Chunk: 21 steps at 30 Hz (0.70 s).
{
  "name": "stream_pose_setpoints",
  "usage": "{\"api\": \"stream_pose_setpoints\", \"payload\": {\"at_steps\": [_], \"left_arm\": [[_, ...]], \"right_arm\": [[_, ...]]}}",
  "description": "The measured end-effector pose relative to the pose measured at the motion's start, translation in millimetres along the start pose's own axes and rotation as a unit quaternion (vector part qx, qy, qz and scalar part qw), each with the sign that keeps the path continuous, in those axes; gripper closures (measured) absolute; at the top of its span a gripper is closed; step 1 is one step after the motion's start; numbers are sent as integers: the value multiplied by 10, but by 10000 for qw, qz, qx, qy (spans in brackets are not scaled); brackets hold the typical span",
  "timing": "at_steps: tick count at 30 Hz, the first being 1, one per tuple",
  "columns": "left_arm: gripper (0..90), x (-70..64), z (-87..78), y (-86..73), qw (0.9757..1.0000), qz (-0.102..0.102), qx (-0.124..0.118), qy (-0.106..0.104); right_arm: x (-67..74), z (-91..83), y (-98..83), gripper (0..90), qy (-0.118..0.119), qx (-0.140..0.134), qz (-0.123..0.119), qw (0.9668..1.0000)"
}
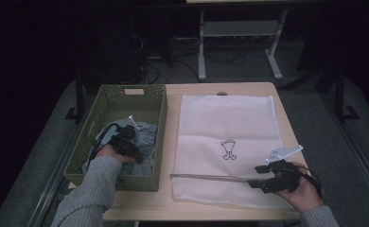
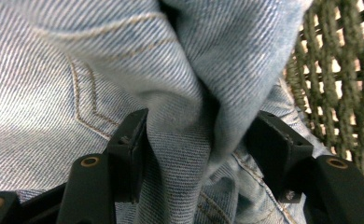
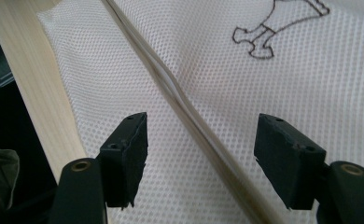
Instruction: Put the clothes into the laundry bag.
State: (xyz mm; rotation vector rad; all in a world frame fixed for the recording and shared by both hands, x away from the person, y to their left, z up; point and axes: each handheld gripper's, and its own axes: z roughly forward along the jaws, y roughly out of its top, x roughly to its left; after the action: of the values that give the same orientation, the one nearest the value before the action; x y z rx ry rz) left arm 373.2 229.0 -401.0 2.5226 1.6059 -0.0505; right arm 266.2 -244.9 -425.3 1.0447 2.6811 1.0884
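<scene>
A fold of blue denim (image 2: 189,140) bulges between the left gripper (image 2: 199,140)'s two jaws; whether the pads already pinch it I cannot tell. The cloth looks soft, limp and fairly heavy, so a thick ridge like this one makes the safest hold. This one garment lies in the single green woven basket (image 1: 108,177), at nine o'clock on the table (image 1: 140,208). The right gripper (image 3: 201,154) stands released, its jaws straddling the zip edge of the one white mesh bag (image 1: 230,123), at five o'clock of the bag, touching nothing.
</scene>
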Motion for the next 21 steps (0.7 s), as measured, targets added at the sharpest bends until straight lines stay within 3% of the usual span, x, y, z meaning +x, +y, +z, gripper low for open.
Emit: {"api": "stream_pose_setpoints", "payload": {"at_steps": [7,11,17,21], "left_arm": [[436,5,22,21,9999,-57,92,44],[463,44,27,28,9998,-140,126,-45],[484,43,46,38,9997,-177,185,-26],[550,70,32,27,9997,-200,135,-35]], "right_arm": [[-23,193,229,456,78,86,-484,9988],[-58,381,287,496,324,106,-590,9977],[-75,540,303,565,341,390,-642,9966],[-26,626,307,669,312,610,-833,9942]]}}
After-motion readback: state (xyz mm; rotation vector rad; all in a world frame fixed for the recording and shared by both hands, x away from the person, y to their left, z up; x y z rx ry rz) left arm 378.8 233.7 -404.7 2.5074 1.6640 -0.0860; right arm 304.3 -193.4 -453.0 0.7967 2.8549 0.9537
